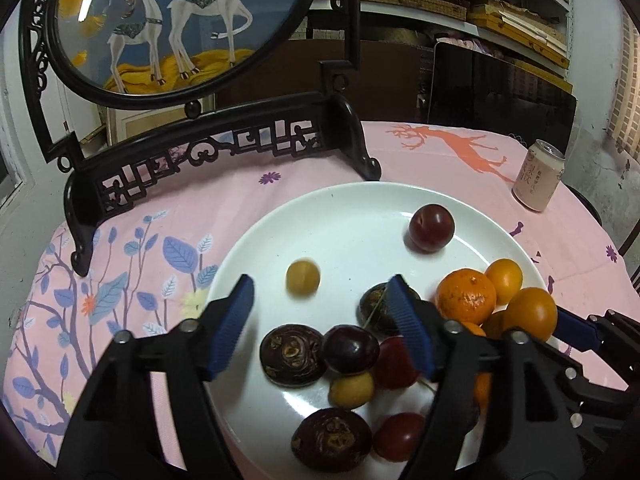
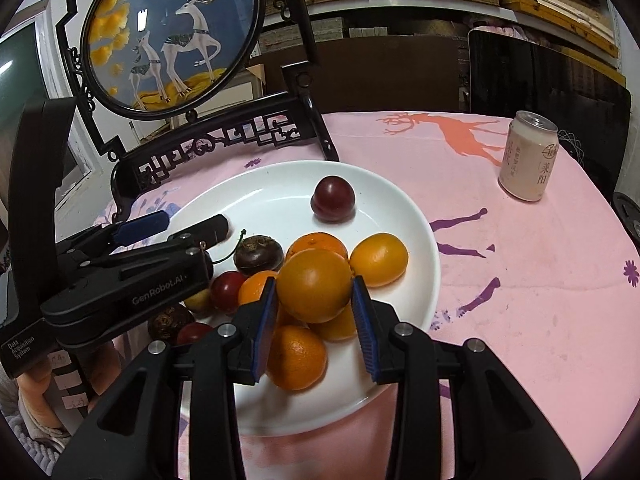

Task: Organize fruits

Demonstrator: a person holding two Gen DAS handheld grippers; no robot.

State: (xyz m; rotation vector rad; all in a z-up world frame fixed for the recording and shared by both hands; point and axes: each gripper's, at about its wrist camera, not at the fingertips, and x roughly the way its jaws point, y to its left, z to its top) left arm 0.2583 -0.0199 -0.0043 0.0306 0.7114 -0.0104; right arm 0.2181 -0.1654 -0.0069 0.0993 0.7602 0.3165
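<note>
A white plate (image 1: 352, 208) (image 2: 400, 360) holds mixed fruit. My left gripper (image 1: 320, 312) is open and empty above the plate's near half; a small yellow fruit (image 1: 303, 280), blurred, sits just beyond its fingertips. Below it lie dark brown fruits (image 1: 291, 354), a dark plum (image 1: 351, 348) and red fruits (image 1: 398, 436). A dark red plum (image 1: 432, 228) (image 2: 333, 199) sits alone at the far side. My right gripper (image 2: 316, 300) is shut on a smooth orange fruit (image 2: 314, 284) (image 1: 530, 314), held over the pile of oranges (image 2: 296, 356) at the plate's right.
A black carved stand with a round deer picture (image 1: 160, 20) (image 2: 168, 32) stands behind the plate. A pale drink can (image 1: 538, 178) (image 2: 528, 158) stands at the far right. A pink patterned cloth (image 2: 540, 280) covers the table. A dark chair back (image 1: 500, 96) is beyond.
</note>
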